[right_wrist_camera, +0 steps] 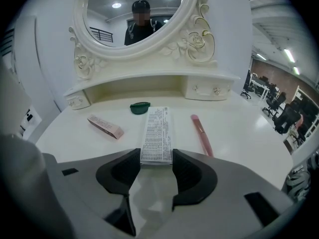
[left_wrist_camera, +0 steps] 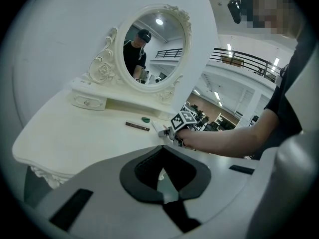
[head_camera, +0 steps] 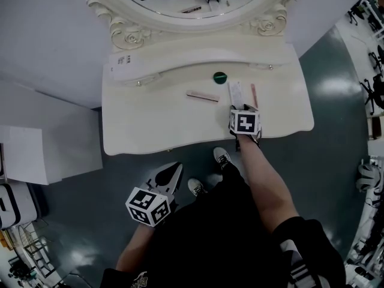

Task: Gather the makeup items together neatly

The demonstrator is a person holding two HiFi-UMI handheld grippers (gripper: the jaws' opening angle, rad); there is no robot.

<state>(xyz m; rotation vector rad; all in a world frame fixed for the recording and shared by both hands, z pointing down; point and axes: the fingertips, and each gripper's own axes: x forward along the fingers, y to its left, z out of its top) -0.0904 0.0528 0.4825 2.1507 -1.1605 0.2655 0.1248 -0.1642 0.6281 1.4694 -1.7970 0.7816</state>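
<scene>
Several makeup items lie on the cream vanity table: a green round compact, a slim pink box, a white printed box and a pink stick. My right gripper is over the table's front right. In the right gripper view its jaws press both sides of the near end of the white box, which lies flat. The pink stick is just right of it, the slim pink box to the left and the compact behind. My left gripper hangs shut and holds nothing, below the table's front edge.
An oval mirror in a carved frame rises at the back over a raised shelf with small drawers. A white cabinet stands left of the table. My shoes are on the dark floor below the front edge.
</scene>
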